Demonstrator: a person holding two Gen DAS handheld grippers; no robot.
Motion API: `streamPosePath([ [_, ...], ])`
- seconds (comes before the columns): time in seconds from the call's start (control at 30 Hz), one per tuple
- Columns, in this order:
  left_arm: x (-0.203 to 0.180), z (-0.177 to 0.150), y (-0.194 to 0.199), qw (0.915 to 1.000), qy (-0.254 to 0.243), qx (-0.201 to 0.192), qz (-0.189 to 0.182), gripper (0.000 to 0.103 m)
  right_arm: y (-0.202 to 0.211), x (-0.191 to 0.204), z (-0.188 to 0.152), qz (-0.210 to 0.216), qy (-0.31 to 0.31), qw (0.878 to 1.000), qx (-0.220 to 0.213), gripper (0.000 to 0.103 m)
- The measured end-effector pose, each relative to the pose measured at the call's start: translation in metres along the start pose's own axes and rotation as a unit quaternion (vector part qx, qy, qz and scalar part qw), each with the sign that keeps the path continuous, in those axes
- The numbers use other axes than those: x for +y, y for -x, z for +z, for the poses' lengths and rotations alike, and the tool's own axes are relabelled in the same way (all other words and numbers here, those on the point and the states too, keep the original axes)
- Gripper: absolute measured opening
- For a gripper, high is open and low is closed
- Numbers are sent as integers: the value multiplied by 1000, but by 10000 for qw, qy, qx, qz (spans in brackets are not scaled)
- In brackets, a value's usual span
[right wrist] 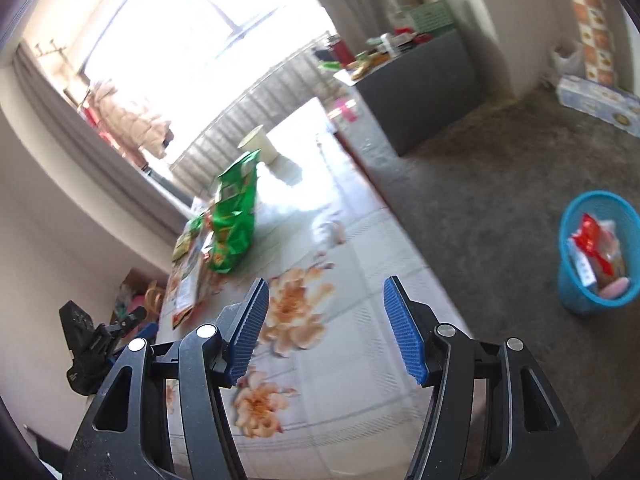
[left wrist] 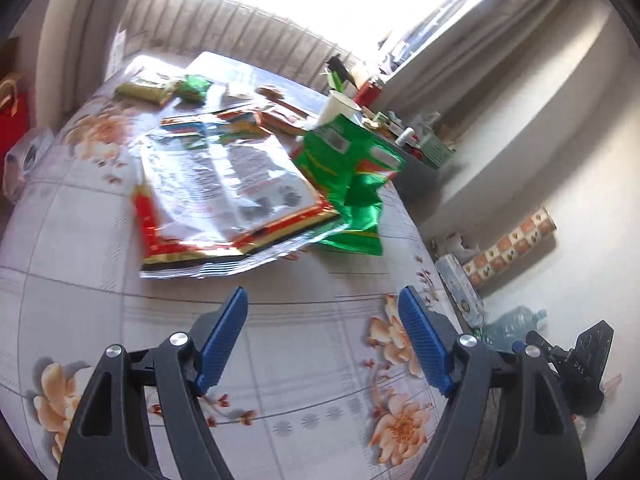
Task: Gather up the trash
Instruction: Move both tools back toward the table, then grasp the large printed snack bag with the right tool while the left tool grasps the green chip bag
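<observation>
A large flat silver and red wrapper (left wrist: 224,196) lies on the flowered table (left wrist: 280,360). A crumpled green bag (left wrist: 352,176) stands to its right, also in the right wrist view (right wrist: 234,216). A white paper cup (left wrist: 338,110) stands behind it, seen too in the right wrist view (right wrist: 260,144). Smaller wrappers (left wrist: 168,90) lie at the far end. My left gripper (left wrist: 324,300) is open and empty, short of the large wrapper. My right gripper (right wrist: 326,292) is open and empty above the table (right wrist: 340,360). A blue bin (right wrist: 600,252) holding trash stands on the floor.
The table's right edge drops to grey carpet (right wrist: 480,160). A dark cabinet (right wrist: 416,92) with clutter stands beyond. A box (left wrist: 460,284), a bottle (left wrist: 516,322) and a patterned roll (left wrist: 512,244) lie by the wall.
</observation>
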State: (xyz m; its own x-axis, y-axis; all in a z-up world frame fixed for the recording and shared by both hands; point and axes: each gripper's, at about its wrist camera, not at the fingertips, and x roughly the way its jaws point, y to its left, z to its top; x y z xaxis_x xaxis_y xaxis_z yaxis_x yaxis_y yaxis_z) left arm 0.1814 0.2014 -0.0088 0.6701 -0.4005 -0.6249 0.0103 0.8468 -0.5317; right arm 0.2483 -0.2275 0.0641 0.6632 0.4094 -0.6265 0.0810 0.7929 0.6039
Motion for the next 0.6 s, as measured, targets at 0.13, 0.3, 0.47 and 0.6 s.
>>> streamPosePath([
  [0.13, 34, 7, 18, 9993, 310, -185, 103, 75, -53, 80, 24, 608, 659, 9948, 483, 58],
  [0.3, 58, 11, 18, 9983, 365, -156, 428, 75, -131, 156, 47, 891, 1148, 9828, 1140, 58],
  [0.47, 80, 6, 21, 9972, 528, -158, 515, 75, -214, 211, 63, 649, 1614, 9644, 1994, 58],
  [0.6, 90, 7, 23, 9963, 629, -217, 547, 75, -269, 228, 62, 38, 1877, 9506, 2471, 58],
])
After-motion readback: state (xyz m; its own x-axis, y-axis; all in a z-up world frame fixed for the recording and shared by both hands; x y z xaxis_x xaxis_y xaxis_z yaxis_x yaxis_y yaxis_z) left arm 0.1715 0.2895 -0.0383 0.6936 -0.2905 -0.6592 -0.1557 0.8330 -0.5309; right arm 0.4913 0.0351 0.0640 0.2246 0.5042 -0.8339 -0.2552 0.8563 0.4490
